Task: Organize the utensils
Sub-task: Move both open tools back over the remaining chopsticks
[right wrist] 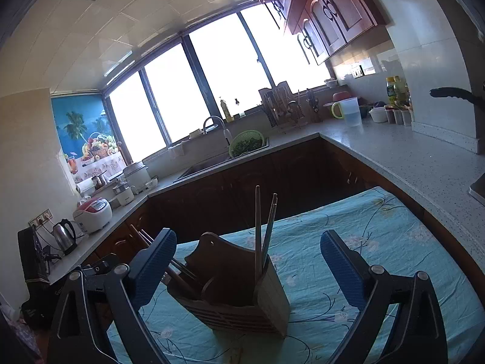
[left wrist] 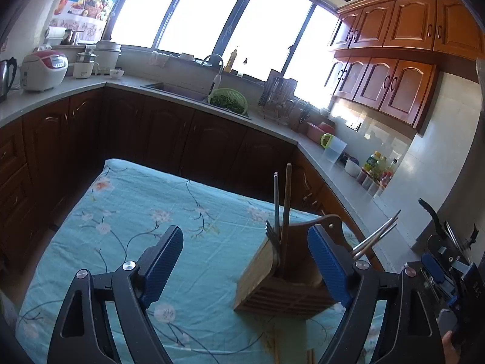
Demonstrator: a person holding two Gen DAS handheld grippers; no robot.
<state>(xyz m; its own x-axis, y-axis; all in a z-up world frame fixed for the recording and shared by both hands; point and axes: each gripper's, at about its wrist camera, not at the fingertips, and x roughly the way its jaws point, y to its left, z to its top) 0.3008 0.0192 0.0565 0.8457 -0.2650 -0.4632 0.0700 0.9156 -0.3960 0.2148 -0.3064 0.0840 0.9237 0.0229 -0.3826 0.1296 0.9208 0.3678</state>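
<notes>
A: Left gripper (left wrist: 245,261)?
B: Jaws spread wide, gripping nothing. Wooden utensil holder (left wrist: 272,288) sits by its right finger, no contact.
A: Right gripper (right wrist: 248,264)?
B: Wide apart too, nothing gripped. Holder stands between its fingers, untouched.
A: Where's the holder?
B: On the teal floral tablecloth (left wrist: 136,212). Chopsticks (left wrist: 285,200) upright inside, a fork (left wrist: 272,236) beside them, metal chopsticks (left wrist: 376,236) leaning out.
A: Behind?
B: Kitchen counter (right wrist: 394,157), green colander (right wrist: 246,142) at the sink.

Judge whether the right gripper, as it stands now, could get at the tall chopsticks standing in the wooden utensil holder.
Probably yes. The right gripper is open and empty, the wooden utensil holder sits between its fingers, and the chopsticks stick up above the rim with nothing blocking them.
</notes>
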